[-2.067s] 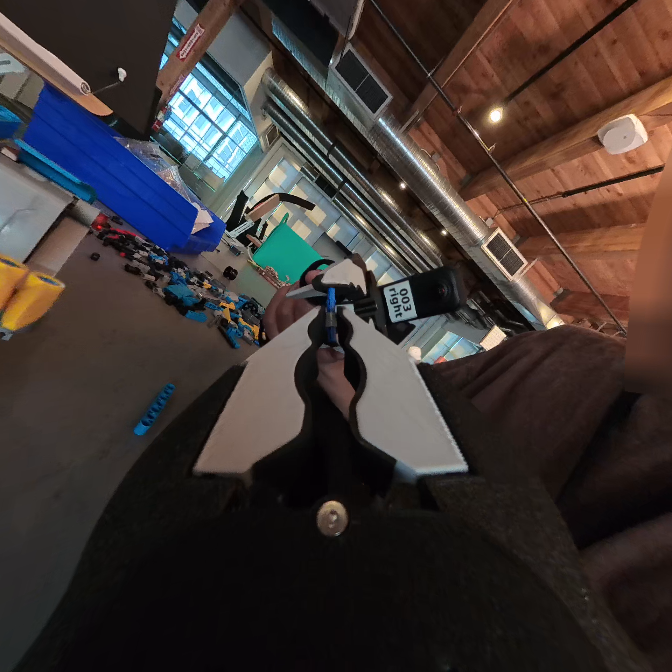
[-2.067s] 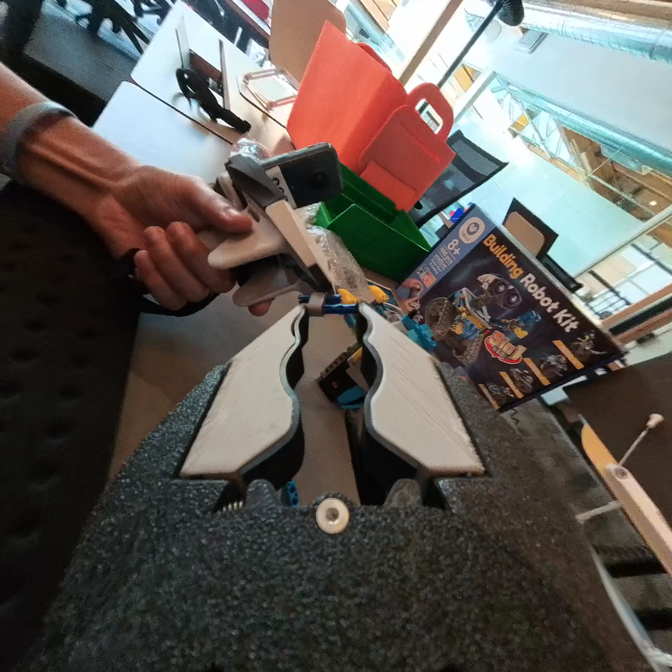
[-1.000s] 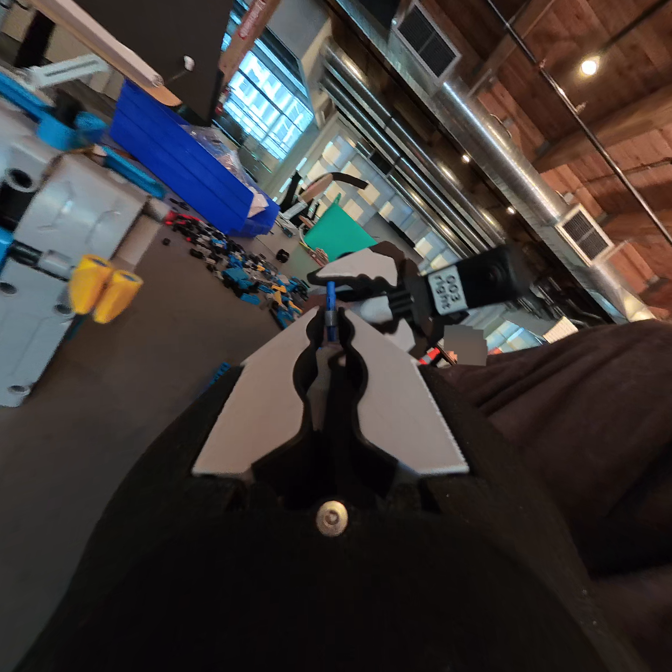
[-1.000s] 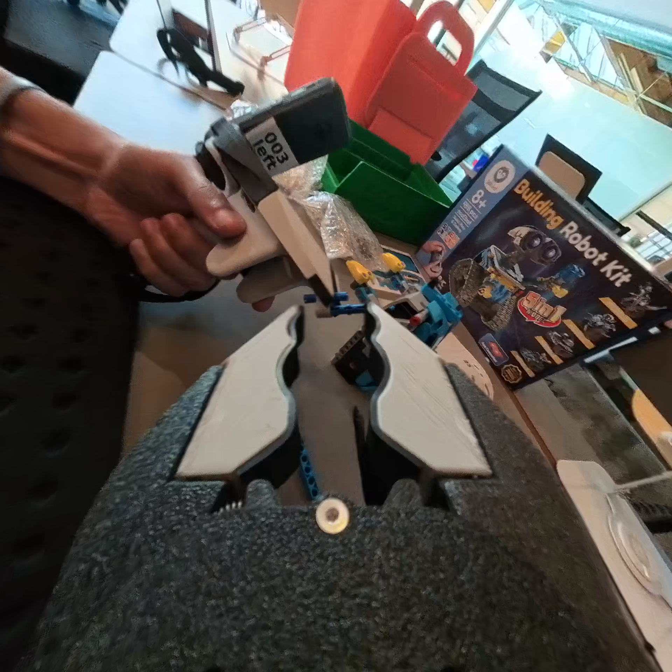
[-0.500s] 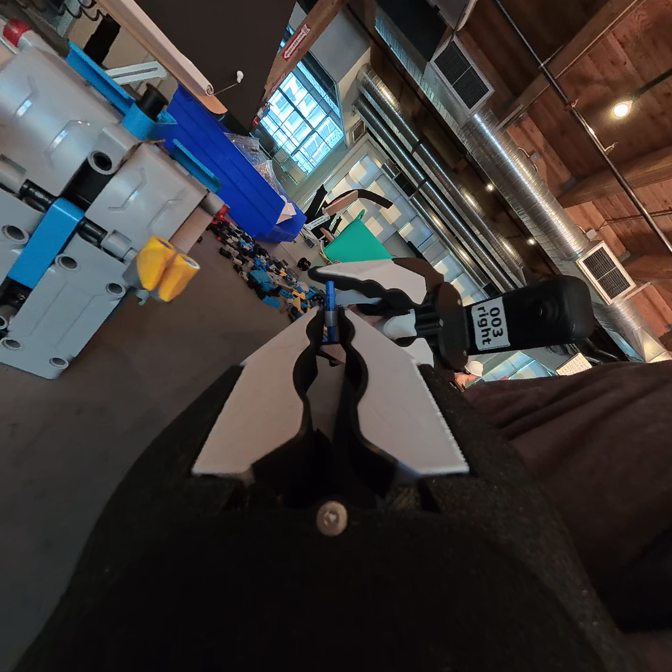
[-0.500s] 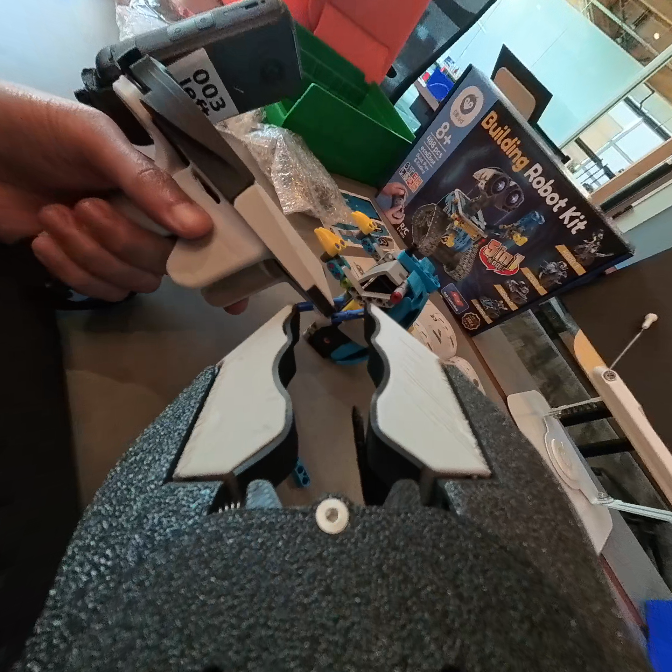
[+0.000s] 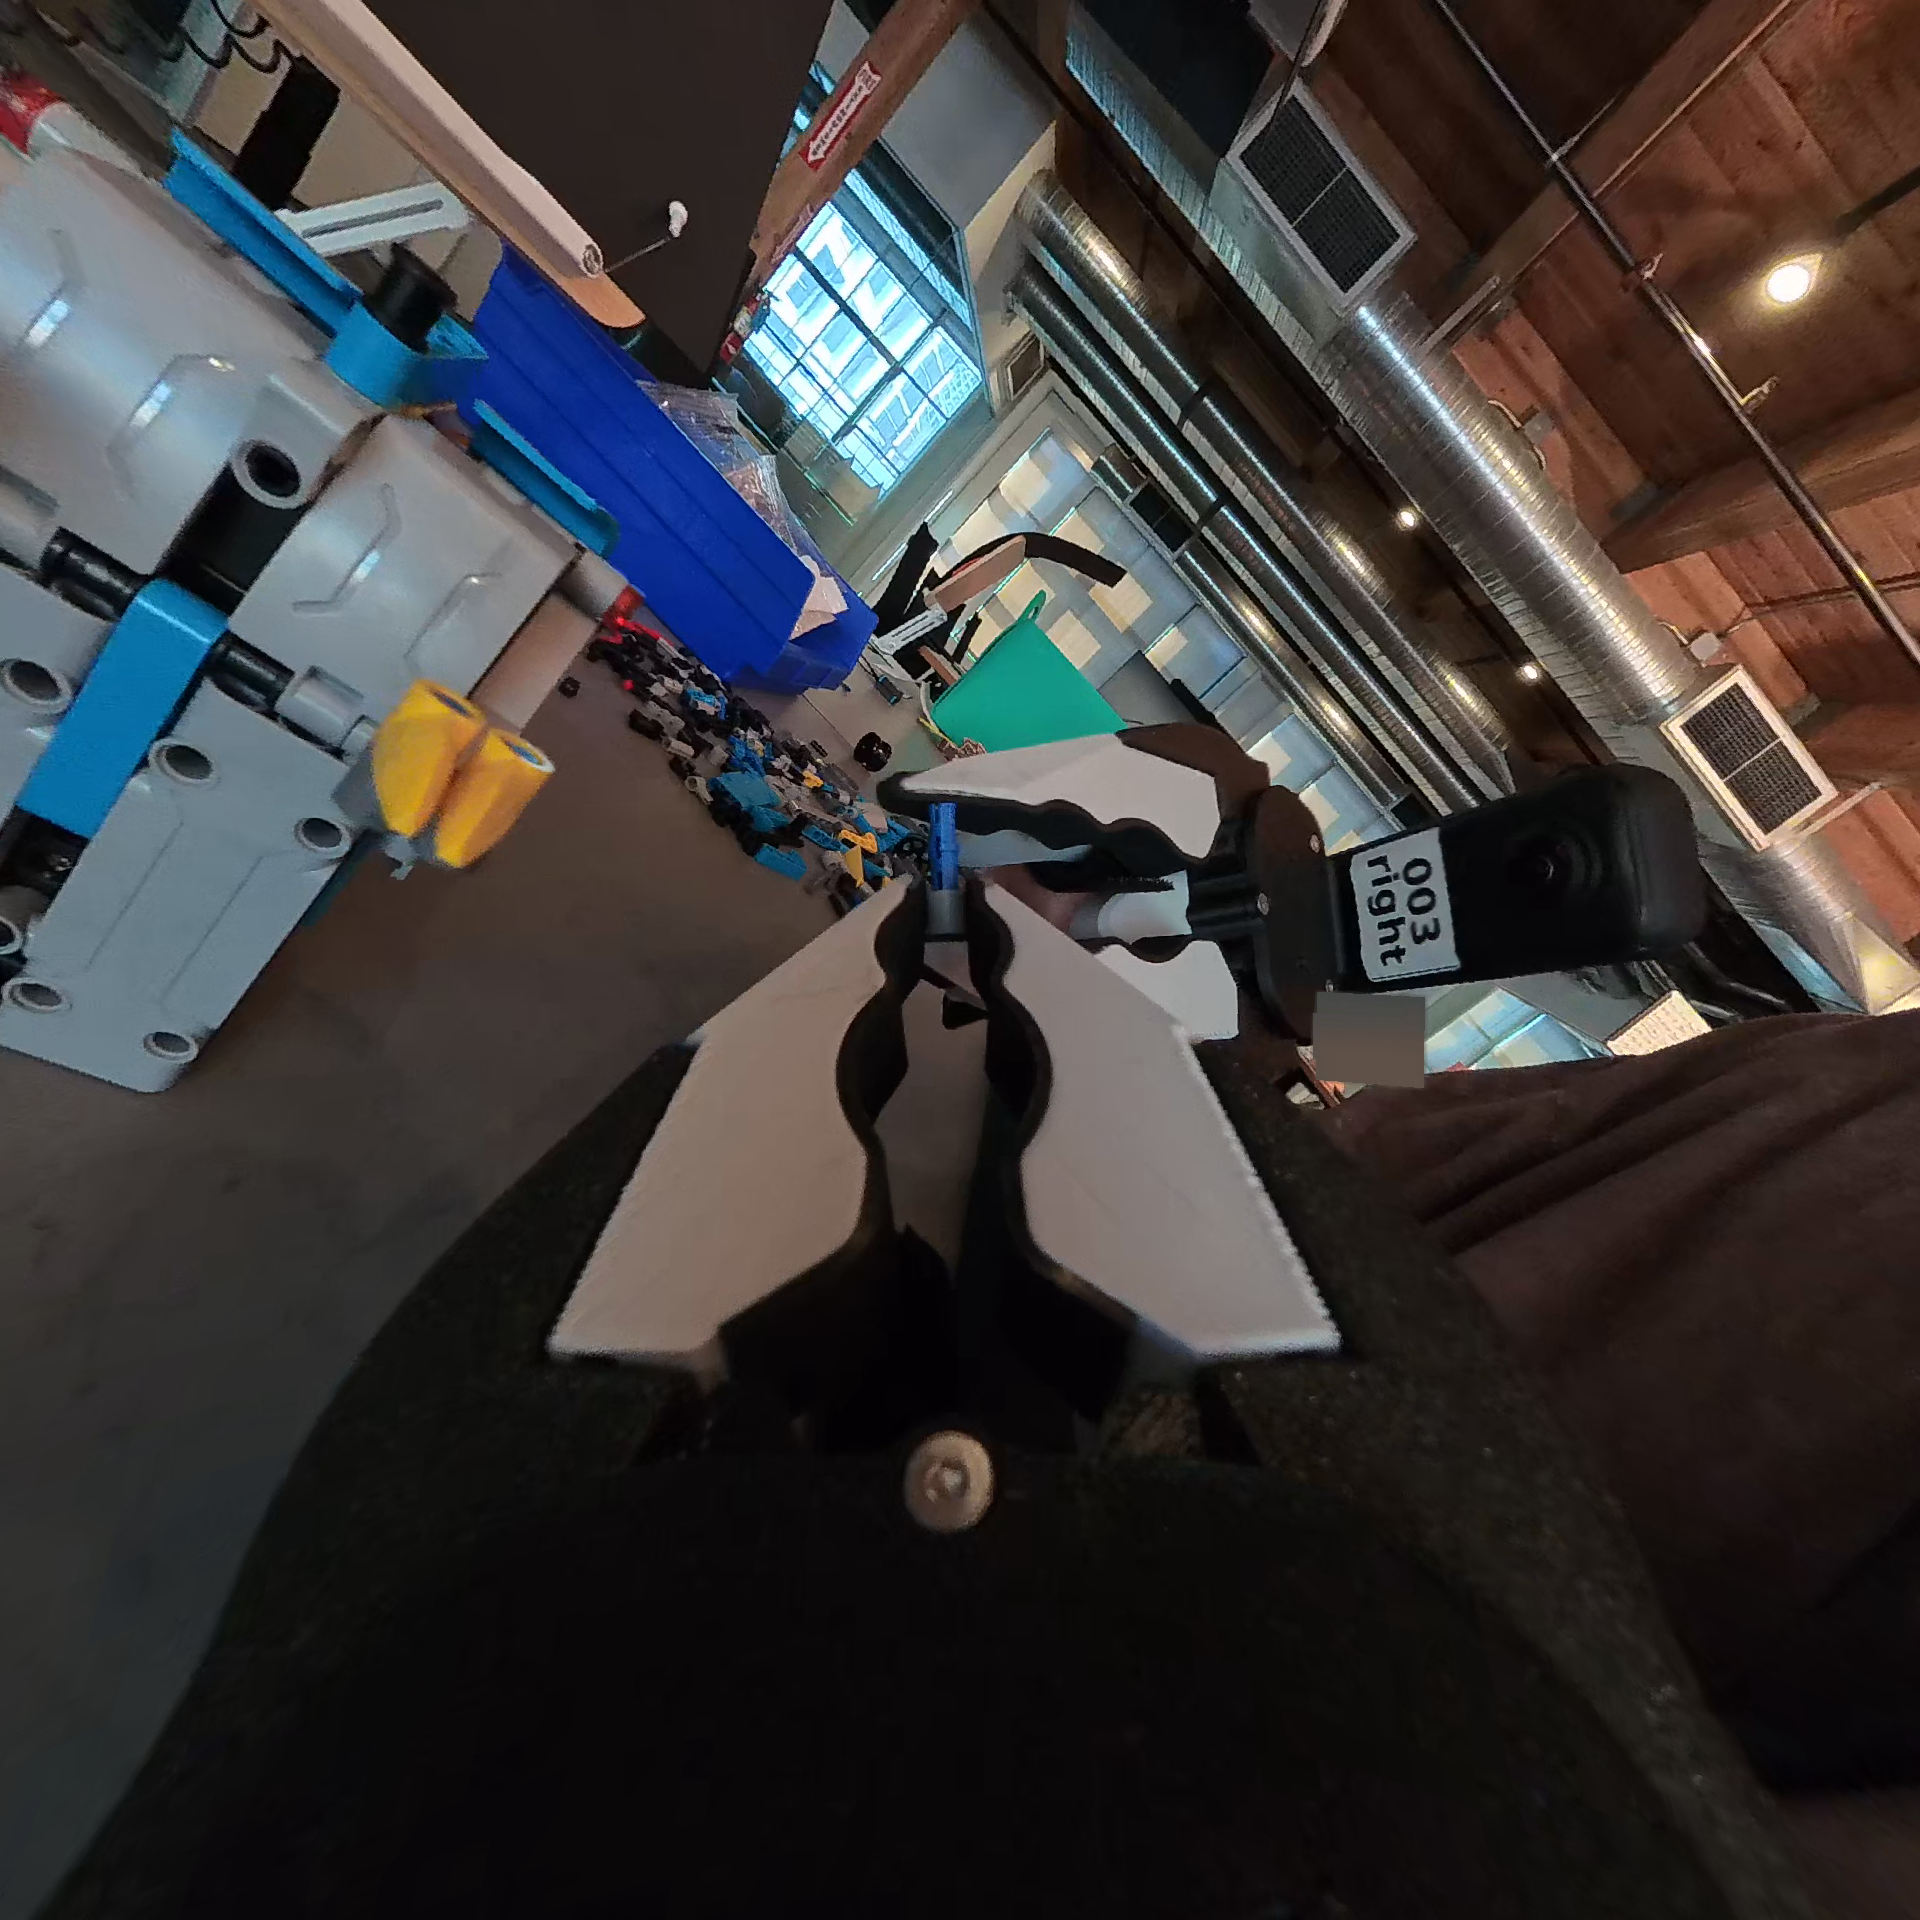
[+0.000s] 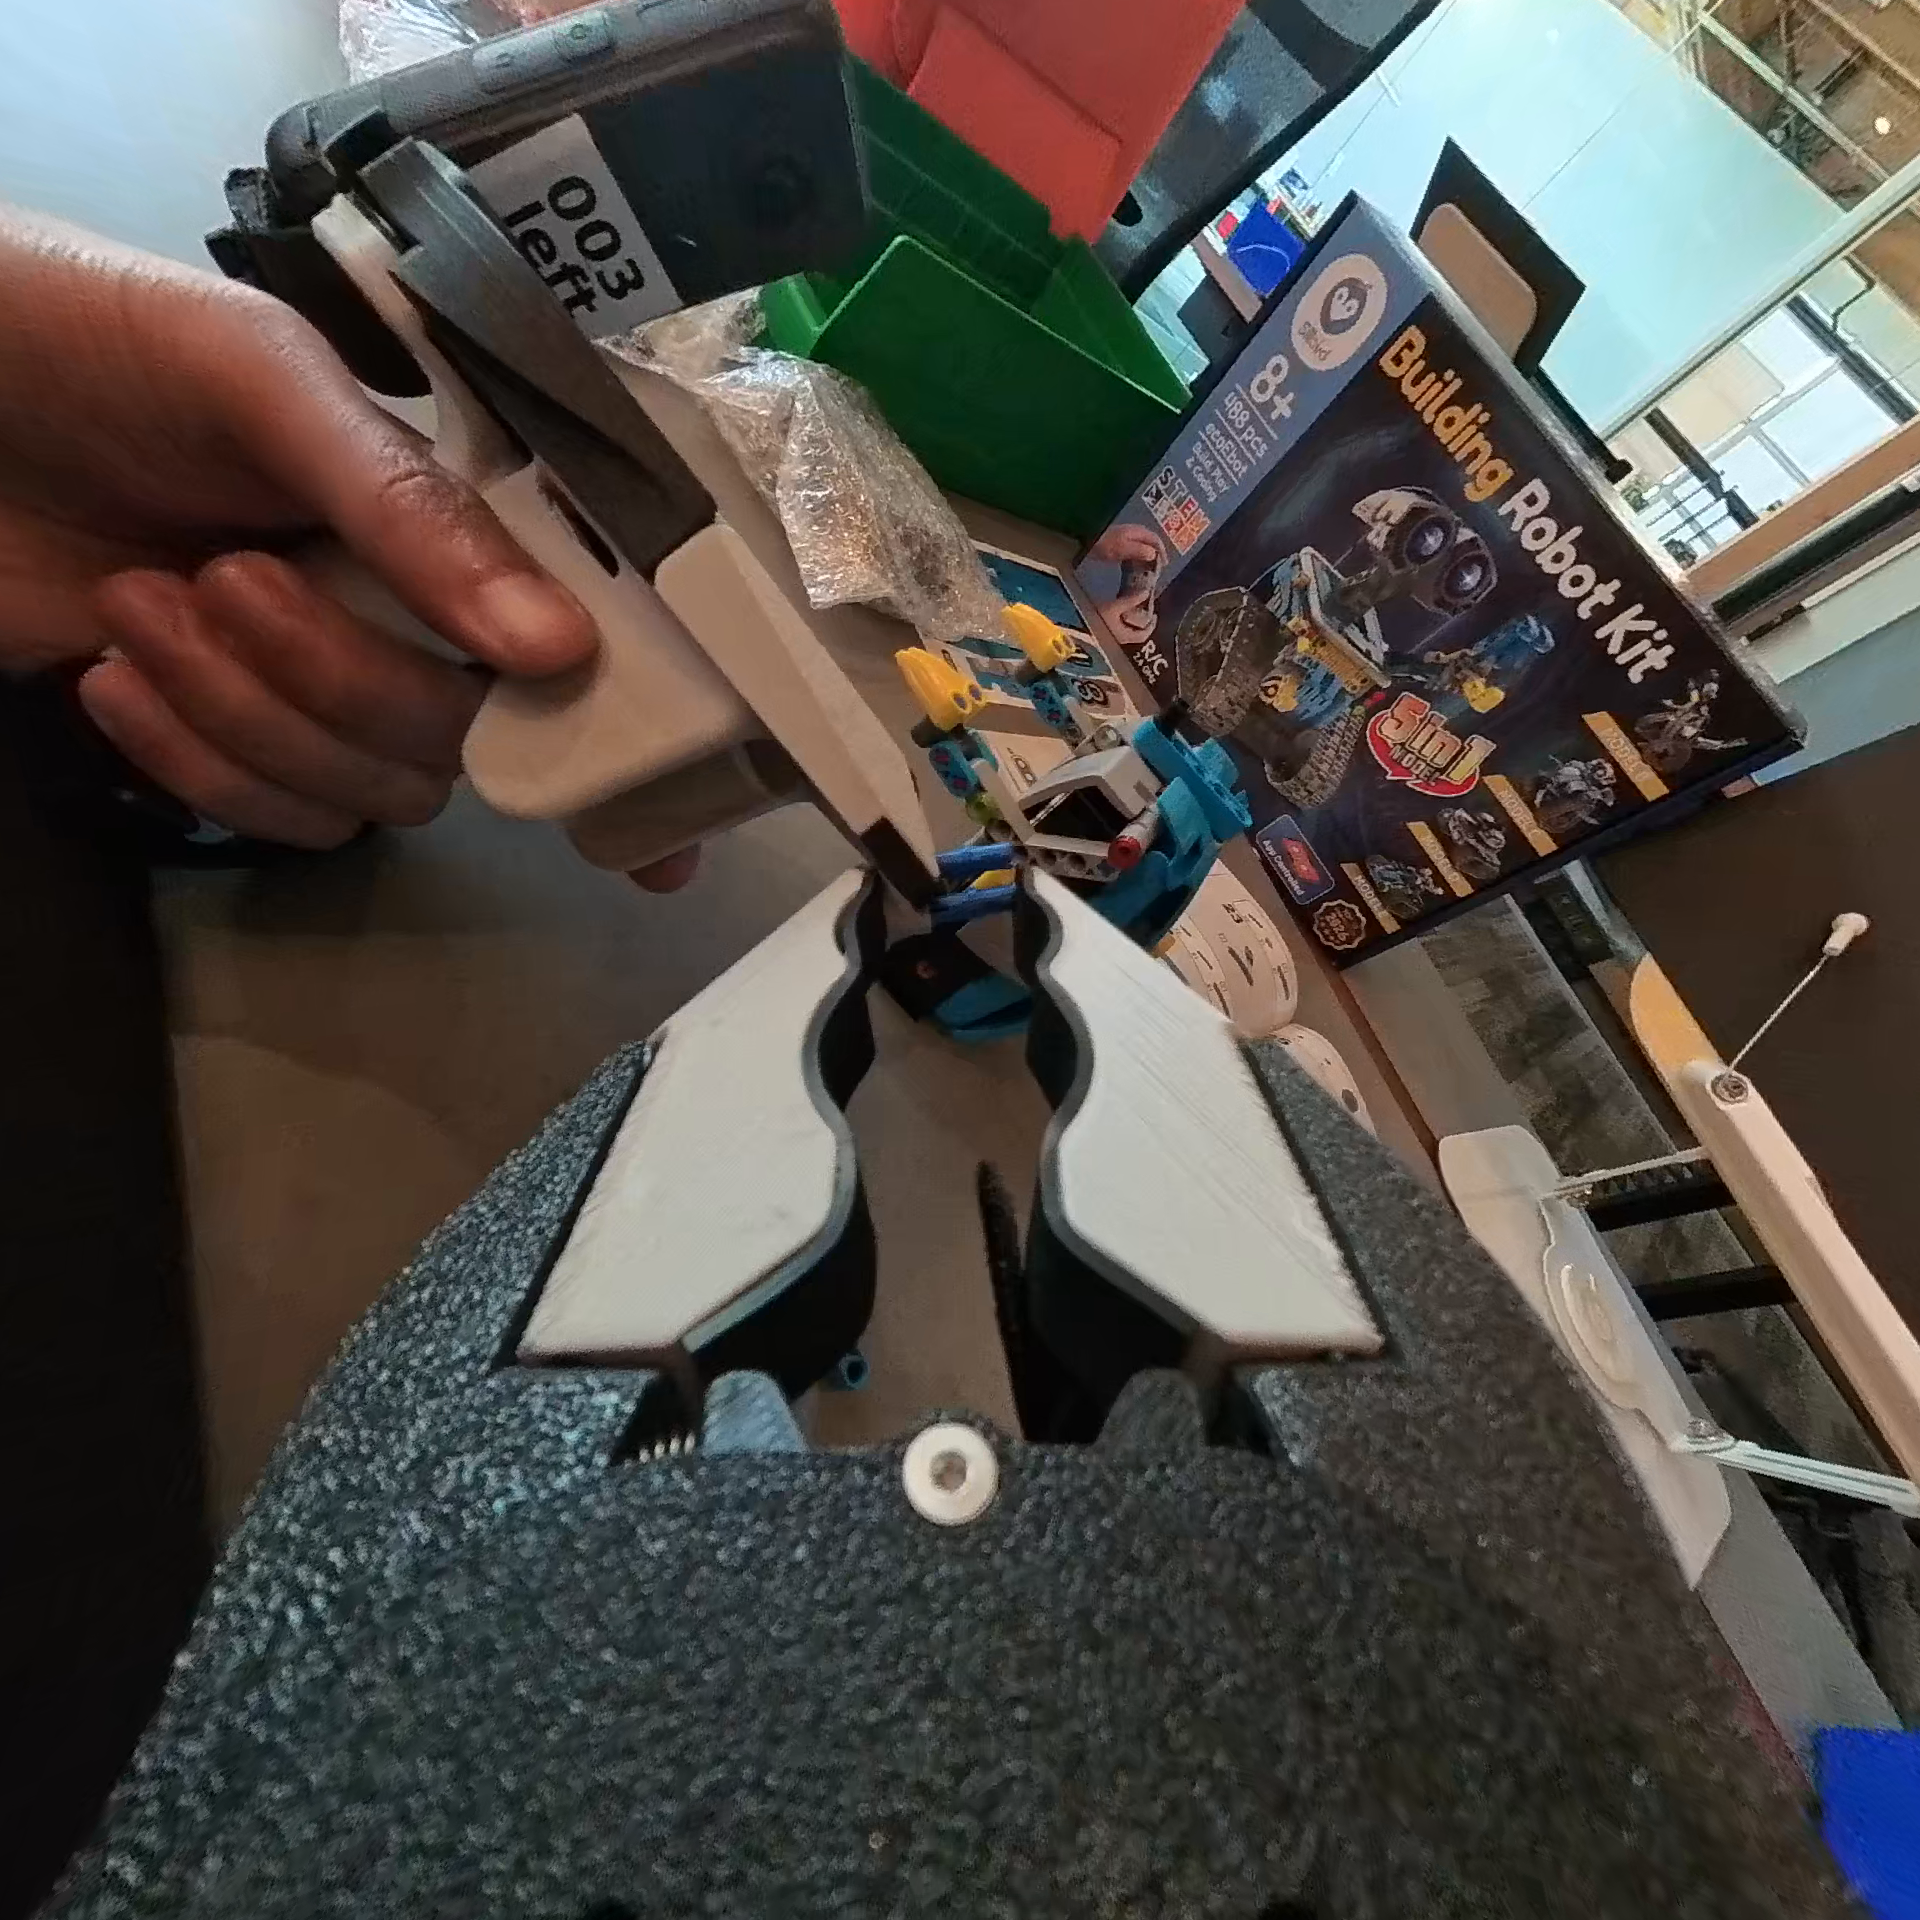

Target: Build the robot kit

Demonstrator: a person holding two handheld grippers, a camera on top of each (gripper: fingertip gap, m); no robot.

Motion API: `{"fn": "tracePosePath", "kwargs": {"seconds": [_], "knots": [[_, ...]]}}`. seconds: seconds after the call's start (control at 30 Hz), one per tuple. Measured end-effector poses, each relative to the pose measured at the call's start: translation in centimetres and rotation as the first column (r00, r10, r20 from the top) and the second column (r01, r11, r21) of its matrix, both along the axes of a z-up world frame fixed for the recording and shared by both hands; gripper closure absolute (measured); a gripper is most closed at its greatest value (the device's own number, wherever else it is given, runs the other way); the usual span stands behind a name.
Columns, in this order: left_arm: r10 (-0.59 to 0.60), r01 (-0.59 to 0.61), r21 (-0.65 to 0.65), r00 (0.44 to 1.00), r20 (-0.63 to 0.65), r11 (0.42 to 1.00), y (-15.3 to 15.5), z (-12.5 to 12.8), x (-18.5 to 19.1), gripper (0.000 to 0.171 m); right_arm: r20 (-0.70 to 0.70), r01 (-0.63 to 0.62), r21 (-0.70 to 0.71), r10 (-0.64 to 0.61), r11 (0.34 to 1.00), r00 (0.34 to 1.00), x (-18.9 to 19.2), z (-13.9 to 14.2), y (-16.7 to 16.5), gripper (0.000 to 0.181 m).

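The left gripper (image 7: 943, 902), jaws nearly closed, pinches a small blue and grey peg (image 7: 942, 868) at centre frame. The right gripper (image 8: 945, 894), jaws parted and empty, sits beside it. A grey and blue toy model (image 7: 197, 582) stands on the counter (image 7: 312, 1195) at left.

Printed white label (image 7: 1405, 914) on the black camera of the right gripper; matching white label (image 8: 582, 255) on the camera of the left gripper. Dark kit box (image 8: 1455, 613) standing on the surface, lettered in orange and white with a red badge. Red-and-white sign (image 7: 842, 109) on a ceiling beam, too small to read
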State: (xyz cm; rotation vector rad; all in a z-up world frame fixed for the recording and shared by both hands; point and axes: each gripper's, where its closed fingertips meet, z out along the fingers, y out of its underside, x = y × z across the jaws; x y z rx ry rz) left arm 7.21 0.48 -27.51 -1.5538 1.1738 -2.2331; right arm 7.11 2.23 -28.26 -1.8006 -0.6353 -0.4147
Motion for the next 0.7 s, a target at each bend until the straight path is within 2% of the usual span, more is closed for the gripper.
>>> {"fn": "tracePosePath", "kwargs": {"seconds": [0.17, 0.33, 0.53, 0.7], "knots": [[-0.013, 0.013, -0.008, 1.0, -0.017, 1.0, 0.03, -0.23, 0.17, 0.165, 0.015, -0.005, -0.018, 0.005, 1.0, 1.0, 0.16, -0.21, 0.01, 0.156], [0.035, -0.034, 0.044, 0.999, -0.008, 0.998, 0.25, -0.17, 0.16, 0.165, 0.009, 0.029, -0.021, -0.029, 0.999, 1.0, 0.25, -0.24, 0.12, 0.156], [0.03, -0.03, -0.01, 1.0, -0.007, 0.999, 0.5, -0.09, 0.09, 0.166, 0.036, 0.046, -0.012, -0.046, 0.999, 0.998, 0.26, -0.24, 0.32, 0.157], [0.029, -0.028, 0.024, 0.999, -0.019, 0.999, 0.27, -0.33, 0.12, 0.166, 0.018, 0.015, -0.031, -0.014, 0.999, 1.0, 0.22, -0.55, 0.2, 0.157]]}}
